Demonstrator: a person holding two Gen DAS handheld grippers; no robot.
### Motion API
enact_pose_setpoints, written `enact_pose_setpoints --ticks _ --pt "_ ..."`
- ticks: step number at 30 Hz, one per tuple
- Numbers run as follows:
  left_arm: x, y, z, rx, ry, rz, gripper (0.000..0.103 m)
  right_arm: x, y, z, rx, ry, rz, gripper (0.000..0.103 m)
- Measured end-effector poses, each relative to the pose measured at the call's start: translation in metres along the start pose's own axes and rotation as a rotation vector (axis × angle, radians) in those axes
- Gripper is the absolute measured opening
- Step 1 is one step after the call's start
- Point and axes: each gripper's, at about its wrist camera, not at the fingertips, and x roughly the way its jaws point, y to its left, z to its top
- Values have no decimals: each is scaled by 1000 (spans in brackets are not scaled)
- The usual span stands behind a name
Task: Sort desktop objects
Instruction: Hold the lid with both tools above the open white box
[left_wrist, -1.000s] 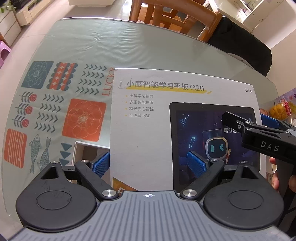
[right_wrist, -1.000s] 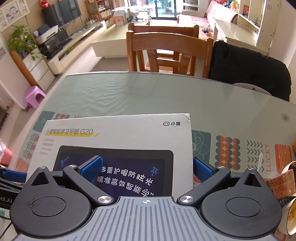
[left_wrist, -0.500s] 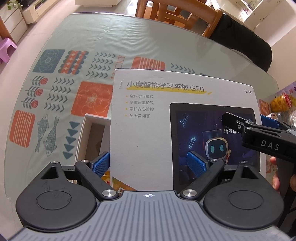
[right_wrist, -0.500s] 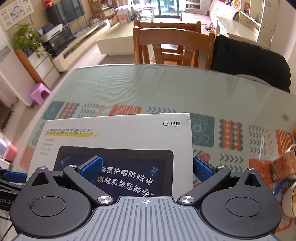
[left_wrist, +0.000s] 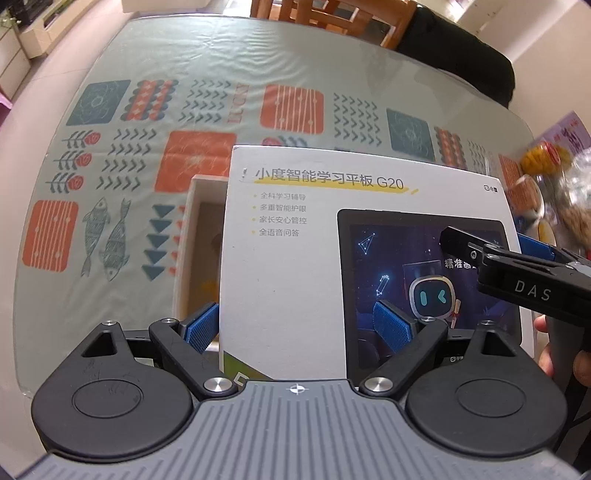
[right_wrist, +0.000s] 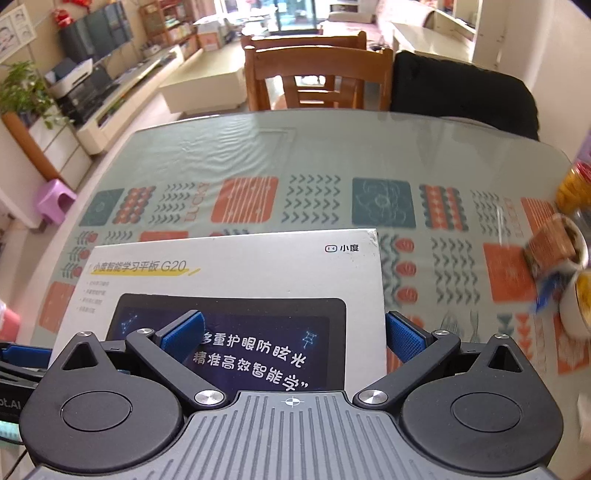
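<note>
left wrist view: the left tool (left_wrist: 295, 325) grips the near left edge of a white box lid (left_wrist: 291, 273) printed with a tablet picture and the label "g20", one blue pad (left_wrist: 201, 326) outside the lid's left side and the other pad (left_wrist: 393, 325) over its printed top, the fingers clamped on the lid. the lid is held above the counter (left_wrist: 184, 55), which is covered by a patterned cloth of orange and teal squares, fish and chevrons under a clear sheet. beneath the lid's left edge the open white box base (left_wrist: 195, 229) sits on the counter, part of its inside showing. the right tool (left_wrist: 495, 251), black and marked "das", reaches in from the right over the lid's far right side, and a hand (left_wrist: 557, 350) shows behind it. a blurred yellow jar (left_wrist: 543, 158) stands at the counter's right end.

right wrist view: the right tool (right_wrist: 293, 336) is closed on the lid's (right_wrist: 236, 266) right edge, its left pad (right_wrist: 183, 334) lying on the printed tablet screen and its right pad (right_wrist: 406, 338) outside the lid's side. the left tool's blue tip (right_wrist: 22, 352) shows at the far left margin. blurred cups and a packet (right_wrist: 554, 247) sit to the right on the counter (right_wrist: 332, 147). wooden chairs (right_wrist: 317, 74) and a black-draped seat (right_wrist: 461, 92) stand beyond the far edge.
</note>
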Motion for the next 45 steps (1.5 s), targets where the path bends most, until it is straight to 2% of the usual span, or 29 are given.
enact_pose_setpoints --ticks 7,17,28,45 --pt "-14 45 -38 20 22 2 103 -13 46 -52 36 -2 -17 103" --pt "-38 70 -73 37 20 -4 103 -34 73 -85 50 -17 -30 103" --pt "-48 75 -100 30 15 -11 103 -51 79 -108 37 -23 -35 103" --pt "-48 46 -166 -12 49 20 103 -71 54 -163 17 26 1 103"
